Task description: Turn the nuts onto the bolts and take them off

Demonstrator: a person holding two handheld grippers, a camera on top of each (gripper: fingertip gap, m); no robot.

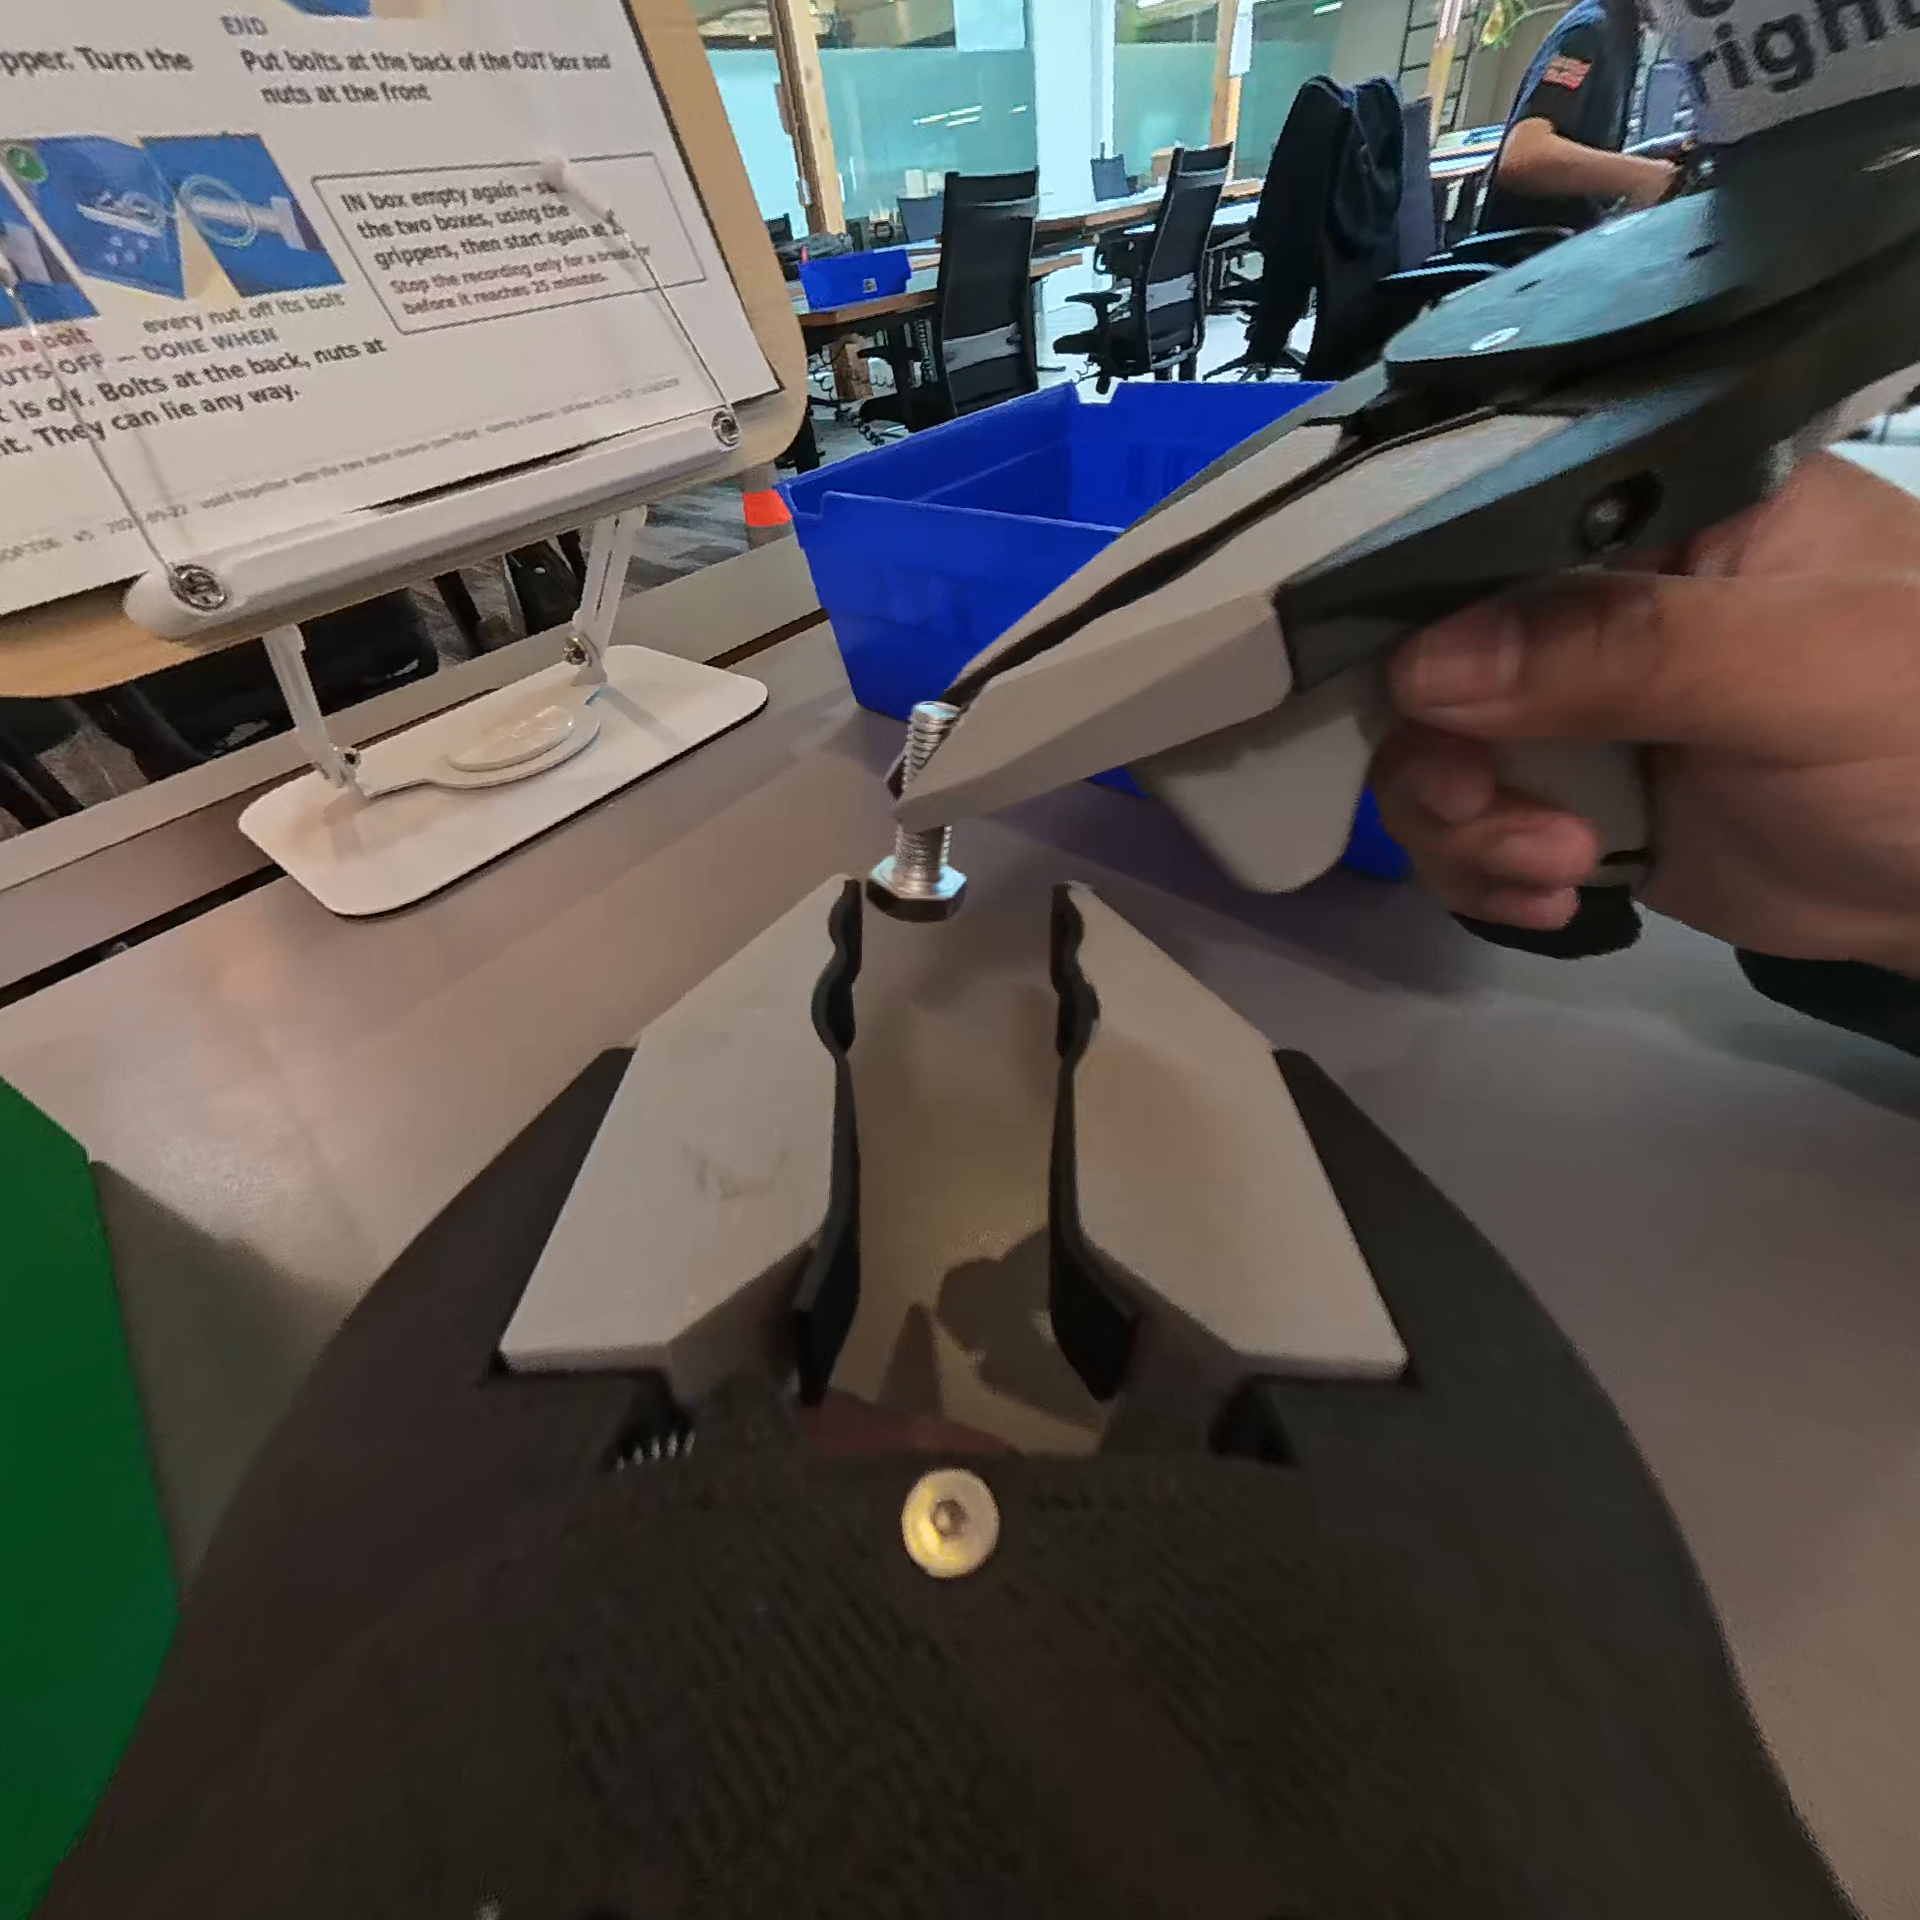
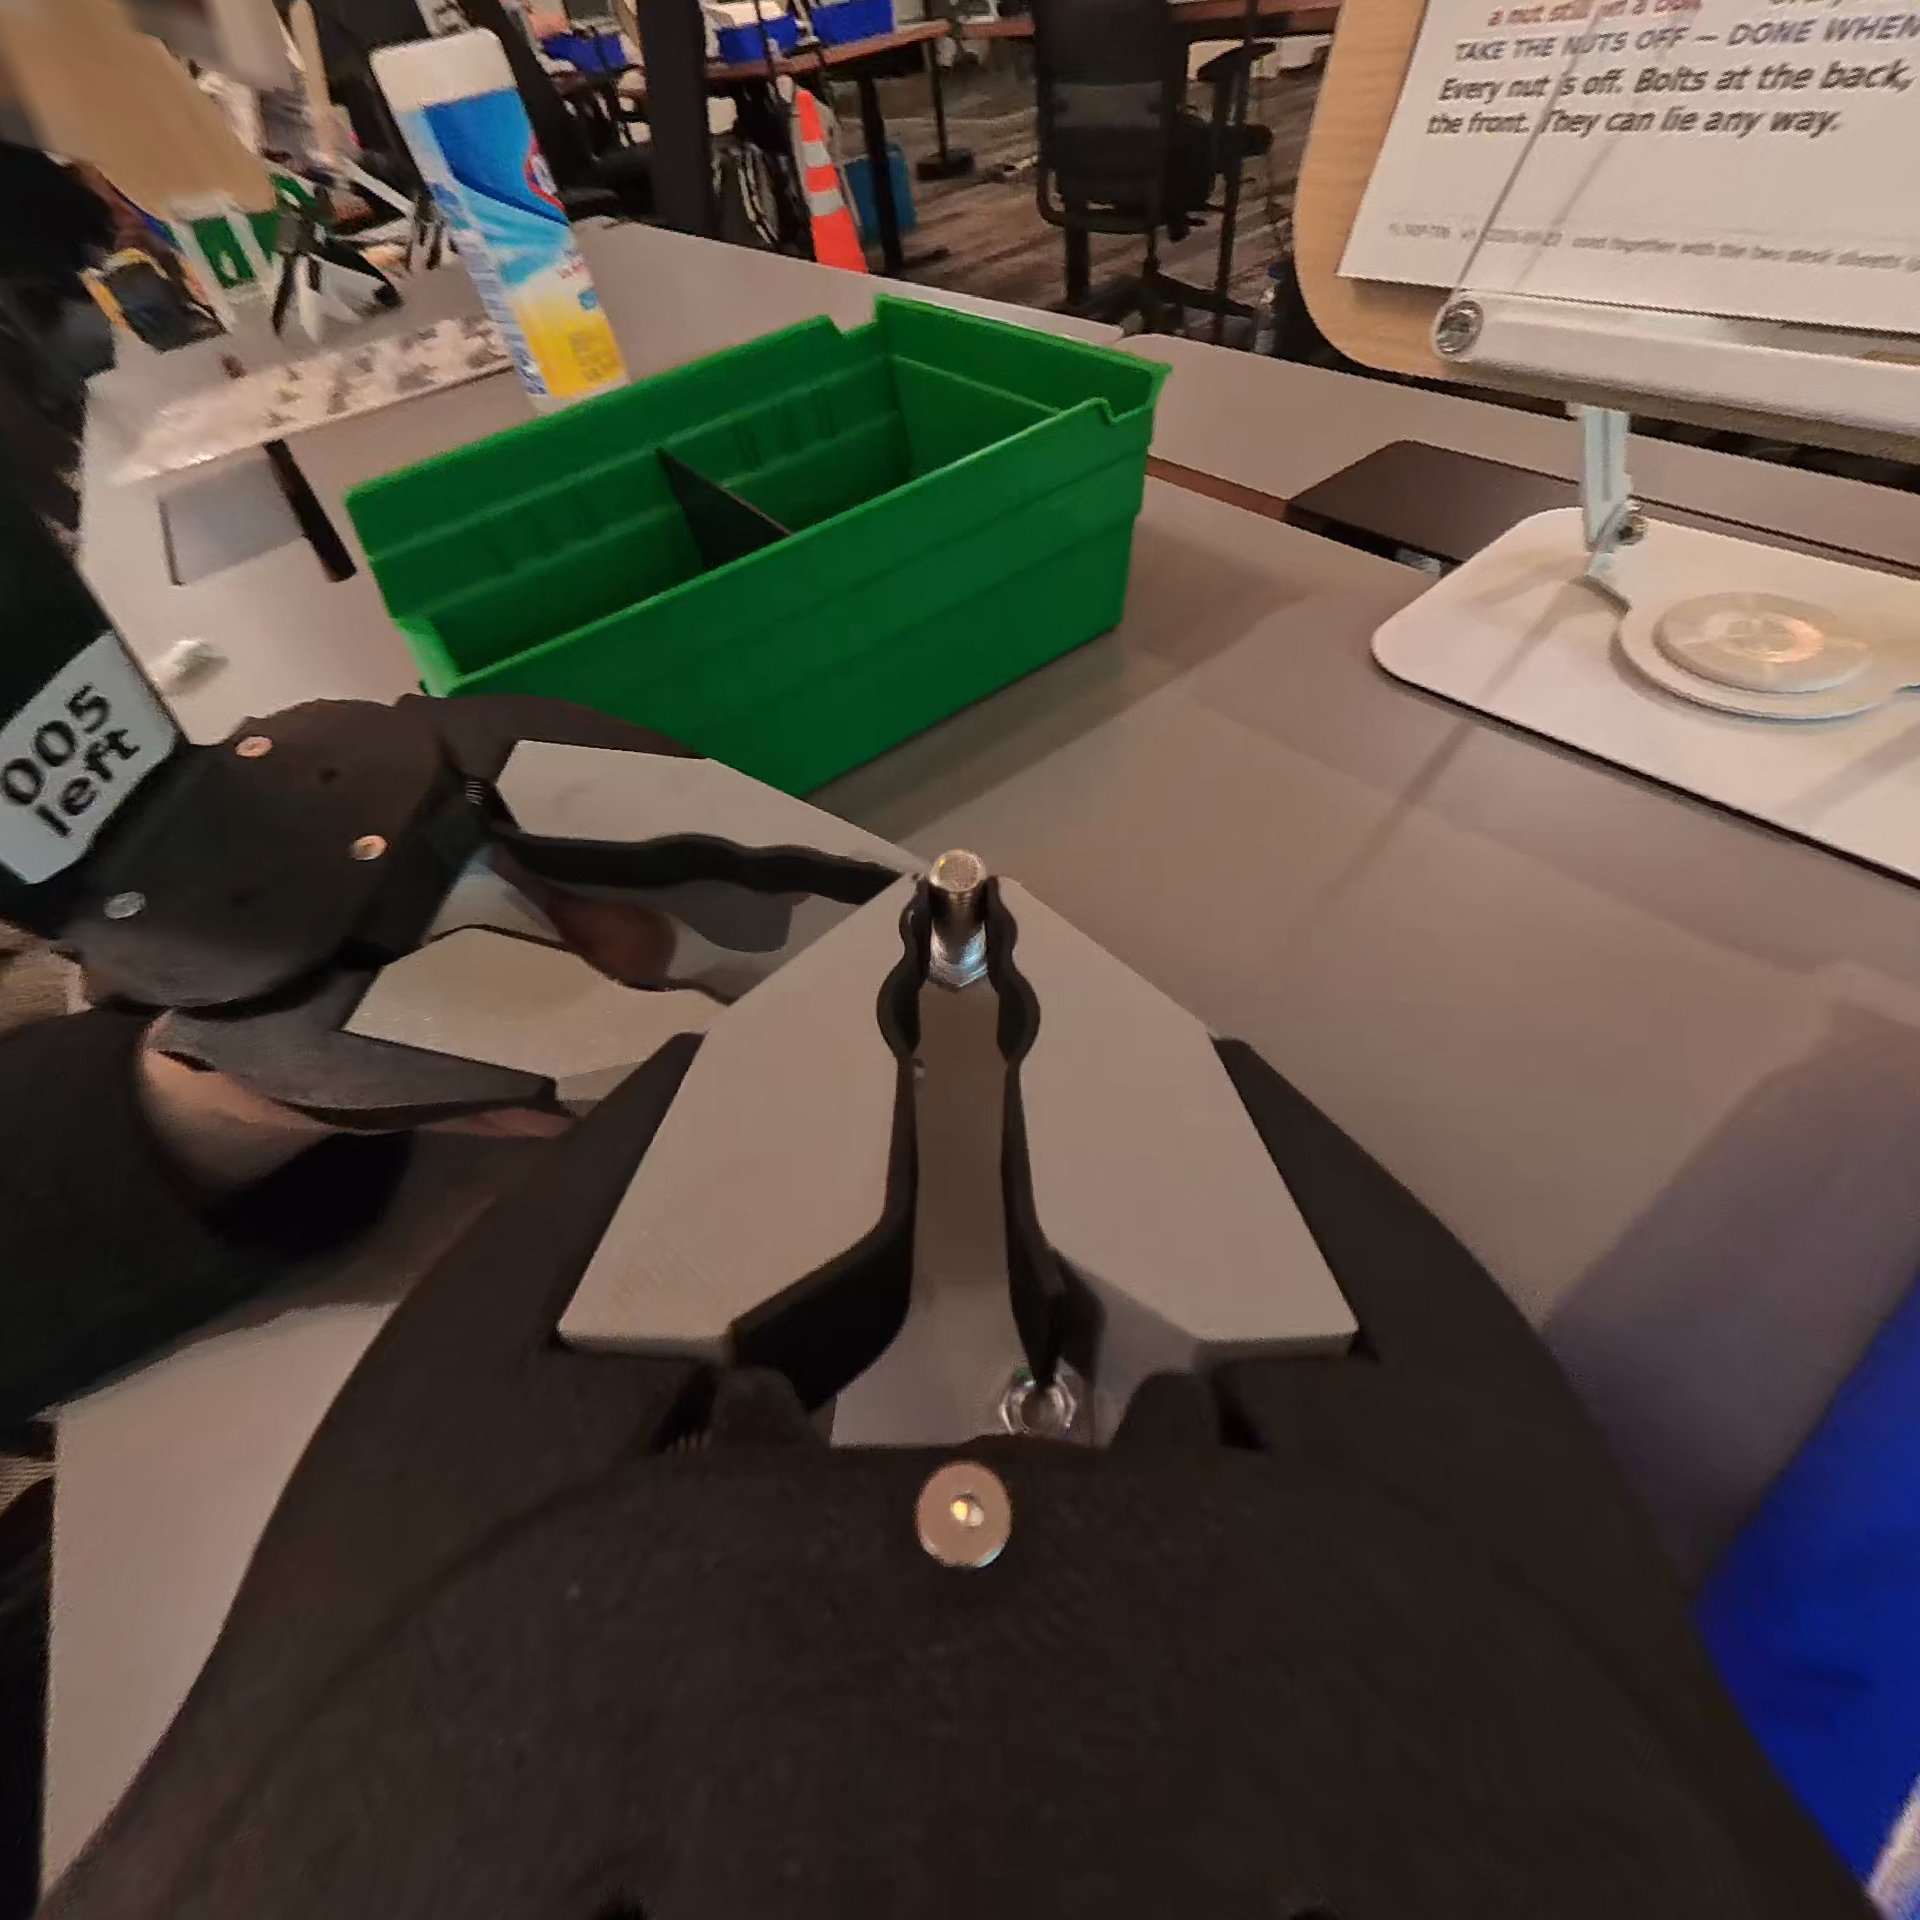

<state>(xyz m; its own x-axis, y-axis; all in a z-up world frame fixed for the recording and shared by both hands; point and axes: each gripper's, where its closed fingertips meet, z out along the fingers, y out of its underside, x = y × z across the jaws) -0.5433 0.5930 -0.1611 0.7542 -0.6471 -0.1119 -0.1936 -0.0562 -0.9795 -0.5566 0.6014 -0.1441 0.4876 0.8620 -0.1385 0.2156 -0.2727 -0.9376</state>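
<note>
My right gripper (image 2: 956, 935) is shut on a silver bolt (image 2: 956, 914) by its threaded shank. The bolt stands upright over the grey table, hexagonal end down. In the left wrist view the right gripper (image 1: 935, 769) reaches in from the right with the bolt (image 1: 920, 868), whose hexagonal end hangs just ahead of my left gripper (image 1: 961, 914). The left gripper is open and empty, and it shows at the left of the right wrist view (image 2: 732, 992). A small silver nut (image 2: 1037, 1408) lies on the table under the right gripper's fingers.
A green bin (image 2: 779, 623) with a black divider stands beyond the left gripper. A blue bin (image 1: 987, 540) stands behind the right gripper. A white stand with an instruction sheet (image 1: 499, 769) sits at the table's back. A wipes canister (image 2: 509, 208) stands behind the green bin. The tips of both grippers are at nearly the same place. My left tips are roughly 9 cm from the small silver nut (image 2: 1037, 1408).
</note>
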